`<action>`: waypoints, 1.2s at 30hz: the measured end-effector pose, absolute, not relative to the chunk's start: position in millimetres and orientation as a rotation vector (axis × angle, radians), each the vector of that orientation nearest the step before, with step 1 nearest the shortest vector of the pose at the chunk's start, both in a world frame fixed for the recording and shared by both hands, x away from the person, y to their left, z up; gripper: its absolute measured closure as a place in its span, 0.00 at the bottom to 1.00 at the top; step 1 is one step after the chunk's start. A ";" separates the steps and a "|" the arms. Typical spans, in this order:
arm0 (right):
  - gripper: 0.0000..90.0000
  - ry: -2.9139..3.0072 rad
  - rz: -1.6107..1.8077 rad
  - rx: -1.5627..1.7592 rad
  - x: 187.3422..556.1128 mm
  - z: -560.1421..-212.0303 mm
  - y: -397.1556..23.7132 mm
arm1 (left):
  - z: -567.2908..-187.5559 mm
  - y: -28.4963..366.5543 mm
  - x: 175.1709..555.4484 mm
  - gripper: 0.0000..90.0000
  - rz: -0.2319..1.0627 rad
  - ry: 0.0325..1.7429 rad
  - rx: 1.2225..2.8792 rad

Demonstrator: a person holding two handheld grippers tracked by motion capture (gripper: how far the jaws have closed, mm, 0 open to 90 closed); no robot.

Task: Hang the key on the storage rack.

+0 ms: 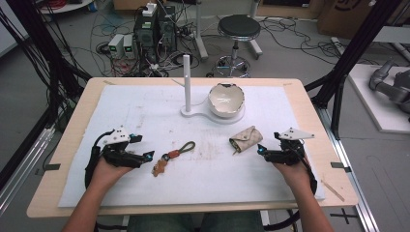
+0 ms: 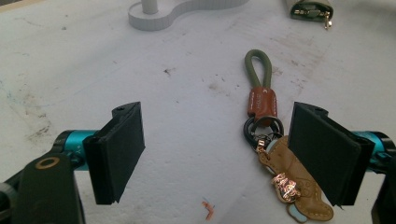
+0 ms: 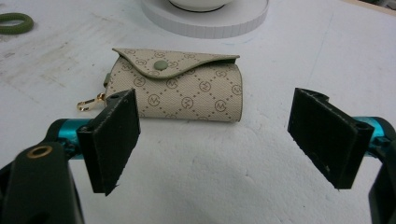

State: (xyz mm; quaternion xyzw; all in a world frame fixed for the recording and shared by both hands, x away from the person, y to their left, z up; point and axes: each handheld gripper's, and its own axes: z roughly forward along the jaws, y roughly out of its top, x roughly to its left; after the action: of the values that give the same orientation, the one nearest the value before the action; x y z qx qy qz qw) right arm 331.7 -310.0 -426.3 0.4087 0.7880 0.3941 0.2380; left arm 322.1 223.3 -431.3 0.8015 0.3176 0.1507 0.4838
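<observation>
On the white foam mat (image 1: 145, 188) covering the wooden table (image 1: 72, 125): 2 grippers, 1 keychain, 1 key pouch, 1 white stand, 1 bowl. Left gripper (image 1: 147, 155) held low near the mat's near left part, jaws spread wide, nothing between the pads; in the left gripper view (image 2: 219, 154), the keychain (image 2: 271, 140) lying just beside the inner face of the right-hand jaw, partly hidden behind it, not gripped. Keychain (image 1: 169, 157) made of 1 olive cord loop, 1 brown leather band, 1 dark ring and 1 tan leather charm, flat on the mat between the 2 grippers, nearer the left. Right gripper (image 1: 260, 151) at the near right part of the mat, jaws likewise wide apart and empty (image 3: 215, 140). Patterned beige key pouch (image 3: 180, 88) just beyond those open jaws, flap snapped shut, 1 gold clasp poking out at its side; in the high view, pouch (image 1: 245, 139) just beside the right gripper's tips. Farther back, 1 white stand (image 1: 193, 112) with 1 upright post, and on its round base 1 cream bowl (image 1: 226, 99), contents not discernible. Nothing blocking the way between either gripper and its nearest thing. Beyond the table, 1 round stool (image 1: 239, 29) and 2 computer towers (image 1: 154, 29) among cables on the floor.
</observation>
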 end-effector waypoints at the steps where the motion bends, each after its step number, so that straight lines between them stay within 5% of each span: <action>1: 0.19 2.160 1.078 1.118 331.3 -426.3 -310.0 | -431.3 222.9 322.7 0.21 0.366 0.774 1.951; 36: 0.19 2.200 1.045 1.085 306.7 -430.4 -315.2 | -449.4 155.6 350.0 0.24 0.230 0.660 2.119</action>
State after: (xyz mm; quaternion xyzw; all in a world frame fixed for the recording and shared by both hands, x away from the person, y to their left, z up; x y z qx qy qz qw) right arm 306.7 -315.2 -430.4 0.3957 0.8018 0.3811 0.2354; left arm 350.0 155.6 -449.4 0.8530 0.2659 0.0926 0.4395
